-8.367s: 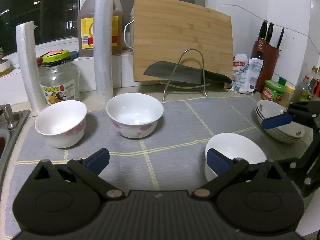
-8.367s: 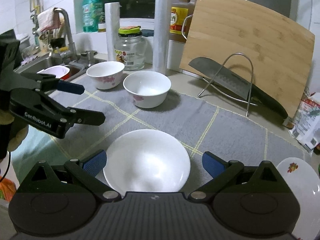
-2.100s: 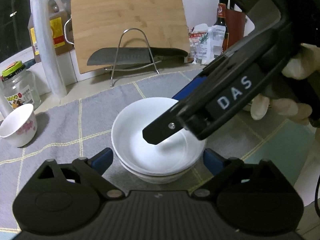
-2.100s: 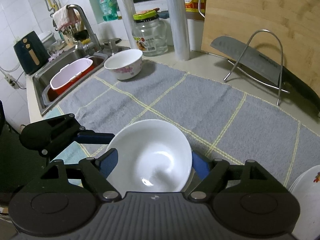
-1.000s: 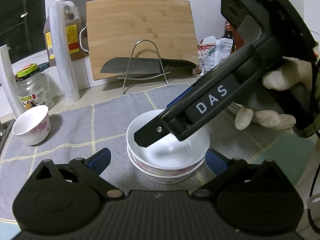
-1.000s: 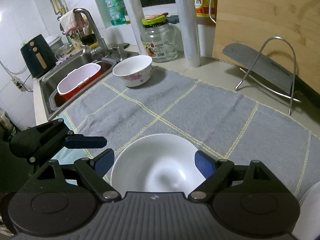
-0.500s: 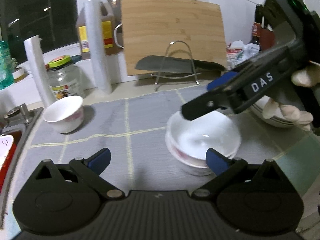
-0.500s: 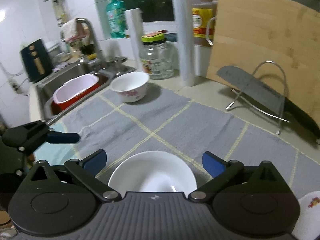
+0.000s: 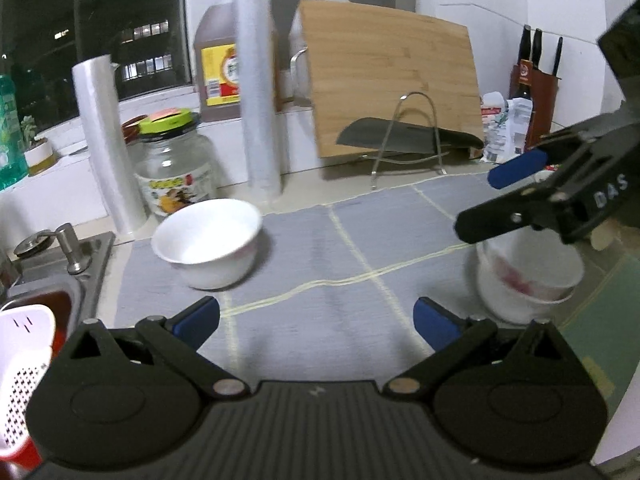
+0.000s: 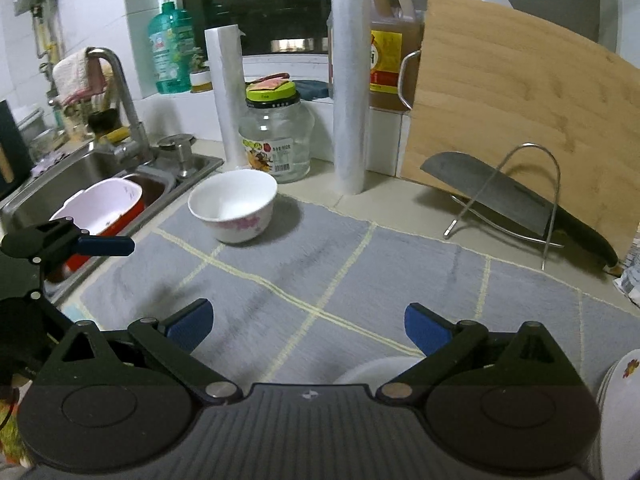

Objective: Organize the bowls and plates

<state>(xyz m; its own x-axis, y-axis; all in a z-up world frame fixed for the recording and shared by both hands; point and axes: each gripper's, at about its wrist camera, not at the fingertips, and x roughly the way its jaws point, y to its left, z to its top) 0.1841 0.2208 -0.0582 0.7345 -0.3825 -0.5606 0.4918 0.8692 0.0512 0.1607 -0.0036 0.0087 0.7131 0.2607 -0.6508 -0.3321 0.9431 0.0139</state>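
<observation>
A lone white bowl with pink flowers (image 9: 208,240) (image 10: 234,208) stands on the grey mat (image 9: 320,240) near the sink. My left gripper (image 9: 316,320) is open and empty, with this bowl ahead and a little to its left. At the right, one white bowl sits nested in another as a stack (image 9: 528,276). My right gripper (image 9: 492,196) hangs open just above that stack, holding nothing. In the right wrist view the right gripper (image 10: 308,326) is wide open over bare mat. Only the stack's rim (image 10: 376,370) shows, low in the frame. A blue pad (image 10: 106,245) of my left gripper shows at the left.
A stack of plates (image 10: 620,400) lies at the right edge. The sink (image 10: 60,184) with a red and white basket (image 10: 100,204) borders the mat's left. Along the back stand a glass jar (image 9: 176,168), film rolls (image 9: 260,100), a cutting board (image 9: 392,76) and a cleaver on a wire rack (image 10: 500,196).
The right gripper opened wide and drew back from the nested bowl, which stays on the stack. The left gripper swung left, bringing the lone bowl closer to the middle of its view.
</observation>
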